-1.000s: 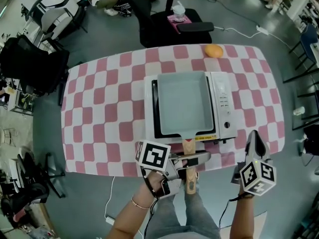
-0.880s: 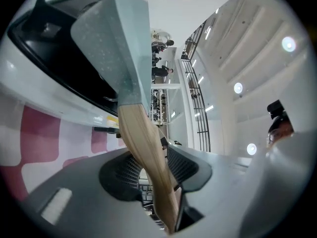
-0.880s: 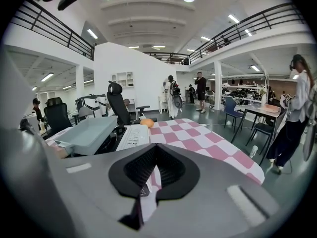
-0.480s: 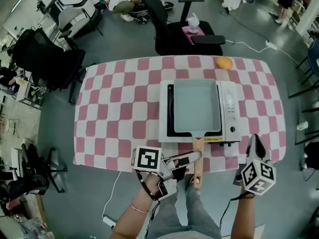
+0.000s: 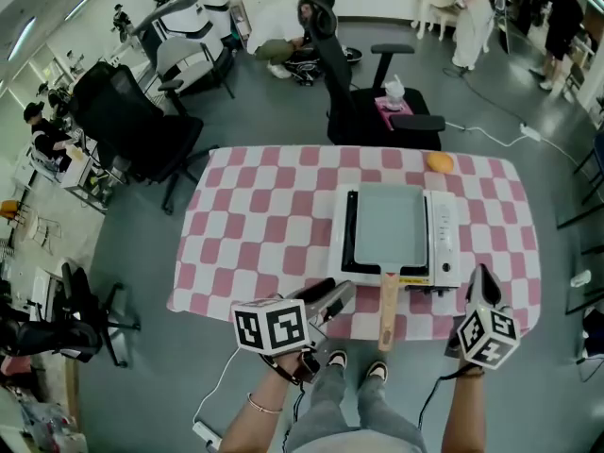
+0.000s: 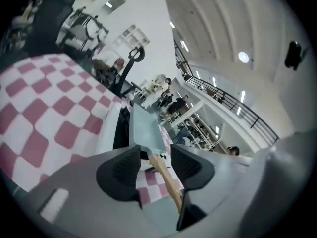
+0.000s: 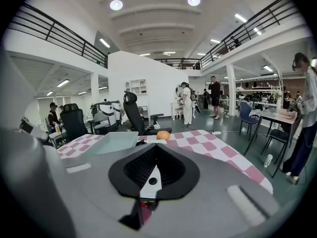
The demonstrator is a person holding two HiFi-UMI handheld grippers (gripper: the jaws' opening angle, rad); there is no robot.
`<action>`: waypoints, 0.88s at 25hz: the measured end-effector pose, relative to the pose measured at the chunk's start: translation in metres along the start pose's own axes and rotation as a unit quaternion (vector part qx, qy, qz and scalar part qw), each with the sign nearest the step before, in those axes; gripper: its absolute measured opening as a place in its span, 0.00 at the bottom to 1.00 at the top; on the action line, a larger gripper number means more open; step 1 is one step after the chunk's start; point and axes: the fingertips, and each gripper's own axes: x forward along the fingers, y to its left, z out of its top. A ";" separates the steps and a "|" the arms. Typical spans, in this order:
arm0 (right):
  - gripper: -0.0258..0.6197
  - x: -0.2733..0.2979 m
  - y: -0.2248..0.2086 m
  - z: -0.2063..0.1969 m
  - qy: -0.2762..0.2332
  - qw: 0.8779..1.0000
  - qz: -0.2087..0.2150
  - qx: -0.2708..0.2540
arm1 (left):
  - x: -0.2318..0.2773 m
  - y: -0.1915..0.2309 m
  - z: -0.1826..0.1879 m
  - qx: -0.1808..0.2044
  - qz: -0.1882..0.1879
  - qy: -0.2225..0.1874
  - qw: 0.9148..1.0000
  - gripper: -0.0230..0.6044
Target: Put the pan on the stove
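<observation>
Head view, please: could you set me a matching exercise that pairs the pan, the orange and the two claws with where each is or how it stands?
Things:
1. pan
2. orange
3. left claw
4. right claw

Places or states:
A. shut, empty
B. on the stove, handle sticking out over the near edge of the table
C. open, holding nothing
D. on the table, beyond the stove

Pairs: 1-B; 2-D; 3-C; 4-A
</observation>
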 end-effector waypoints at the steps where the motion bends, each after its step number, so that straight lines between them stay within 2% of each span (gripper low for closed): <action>1: 0.05 -0.001 0.002 0.004 -0.004 1.000 0.004 -0.001 | -0.008 -0.004 0.010 0.032 0.020 -0.021 0.999 0.33; 2: 0.05 -0.003 0.003 0.009 -0.008 1.000 0.009 -0.001 | -0.016 -0.008 0.022 0.067 0.045 -0.045 0.996 0.31; 3: 0.05 -0.005 0.005 0.013 -0.013 1.000 0.013 -0.001 | -0.025 -0.012 0.034 0.106 0.076 -0.073 0.989 0.26; 4: 0.05 -0.007 0.007 0.018 -0.018 1.000 0.017 0.000 | -0.037 -0.015 0.046 0.148 0.112 -0.102 0.977 0.22; 7: 0.05 -0.016 0.011 0.034 -0.036 0.999 0.028 -0.003 | -0.071 -0.029 0.083 0.250 0.201 -0.186 0.929 0.07; 12: 0.05 -0.031 0.010 0.059 -0.077 0.996 0.042 -0.009 | -0.107 -0.054 0.118 0.340 0.240 -0.290 0.861 0.03; 14: 0.05 -0.038 0.006 0.067 -0.098 0.994 0.040 -0.006 | -0.112 -0.056 0.119 0.373 0.253 -0.316 0.835 0.03; 15: 0.05 -0.041 0.003 0.069 -0.109 0.993 0.037 -0.004 | -0.111 -0.054 0.117 0.386 0.260 -0.322 0.825 0.03; 16: 0.05 -0.044 0.000 0.070 -0.119 0.992 0.031 -0.002 | -0.108 -0.052 0.114 0.394 0.264 -0.325 0.818 0.03; 17: 0.05 -0.047 -0.003 0.071 -0.128 0.991 0.025 0.000 | -0.105 -0.049 0.110 0.397 0.266 -0.325 0.816 0.03; 18: 0.05 -0.049 -0.006 0.072 -0.134 0.991 0.020 0.000 | -0.100 -0.047 0.106 0.395 0.265 -0.324 0.818 0.03; 22: 0.05 -0.053 -0.007 0.072 -0.137 0.990 0.014 -0.006 | -0.089 -0.040 0.098 0.362 0.260 -0.319 0.836 0.03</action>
